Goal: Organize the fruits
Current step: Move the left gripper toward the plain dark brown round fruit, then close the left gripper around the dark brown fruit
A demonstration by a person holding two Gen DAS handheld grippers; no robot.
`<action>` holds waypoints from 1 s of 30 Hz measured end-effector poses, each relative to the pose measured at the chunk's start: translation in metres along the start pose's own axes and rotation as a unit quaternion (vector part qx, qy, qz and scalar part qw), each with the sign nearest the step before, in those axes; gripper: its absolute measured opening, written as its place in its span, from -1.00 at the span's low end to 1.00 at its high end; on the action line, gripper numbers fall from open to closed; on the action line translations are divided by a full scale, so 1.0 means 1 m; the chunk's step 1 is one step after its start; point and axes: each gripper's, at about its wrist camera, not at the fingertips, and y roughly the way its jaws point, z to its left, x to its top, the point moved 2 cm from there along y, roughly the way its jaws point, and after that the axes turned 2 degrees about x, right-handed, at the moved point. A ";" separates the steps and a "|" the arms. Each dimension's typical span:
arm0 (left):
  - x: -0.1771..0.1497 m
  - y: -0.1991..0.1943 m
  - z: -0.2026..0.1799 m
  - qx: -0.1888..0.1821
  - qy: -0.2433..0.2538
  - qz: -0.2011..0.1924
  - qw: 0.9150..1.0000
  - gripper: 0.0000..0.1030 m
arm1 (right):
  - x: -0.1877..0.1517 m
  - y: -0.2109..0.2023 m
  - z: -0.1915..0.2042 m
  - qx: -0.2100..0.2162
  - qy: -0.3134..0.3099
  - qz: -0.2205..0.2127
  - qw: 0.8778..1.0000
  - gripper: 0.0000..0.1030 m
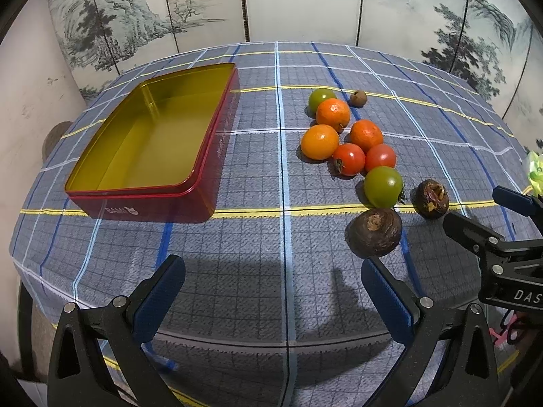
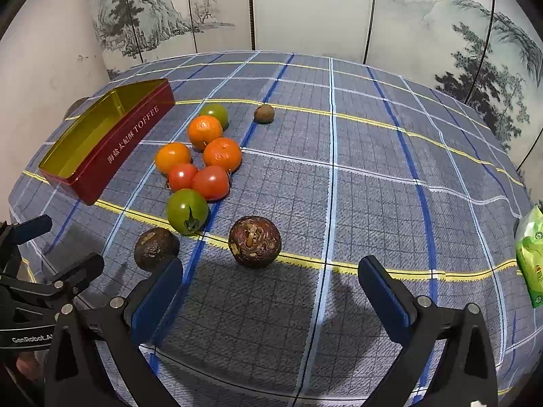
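Observation:
A red tin box [image 1: 149,142] with a gold inside stands open and empty at the table's left; it also shows in the right wrist view [image 2: 101,142]. To its right lies a cluster of fruit: three oranges [image 1: 332,114], two red tomatoes [image 1: 349,158], two green tomatoes [image 1: 383,186], two dark brown round fruits [image 1: 375,232] [image 1: 432,198] and a small brown one [image 1: 358,97]. My left gripper [image 1: 271,291] is open and empty, just short of the nearest dark fruit. My right gripper [image 2: 271,291] is open and empty, facing the other dark fruit [image 2: 254,246].
The round table wears a blue-grey plaid cloth [image 1: 271,271]. A painted folding screen [image 1: 305,0] stands behind it. A green packet [image 2: 531,257] lies at the table's right edge. The right gripper's body [image 1: 502,254] shows at the right of the left wrist view.

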 end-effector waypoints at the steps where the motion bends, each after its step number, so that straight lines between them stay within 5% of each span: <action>1: 0.000 0.000 -0.001 -0.001 0.001 0.001 1.000 0.99 | -0.001 0.001 -0.001 -0.001 0.001 0.001 1.000 0.99; 22: 0.007 0.010 -0.025 -0.048 0.032 0.008 0.998 0.96 | -0.016 0.026 -0.026 -0.006 0.025 0.035 0.999 0.99; 30: 0.011 0.018 -0.033 -0.072 0.040 0.019 0.996 0.68 | -0.019 0.034 -0.034 -0.011 0.028 0.044 0.999 0.99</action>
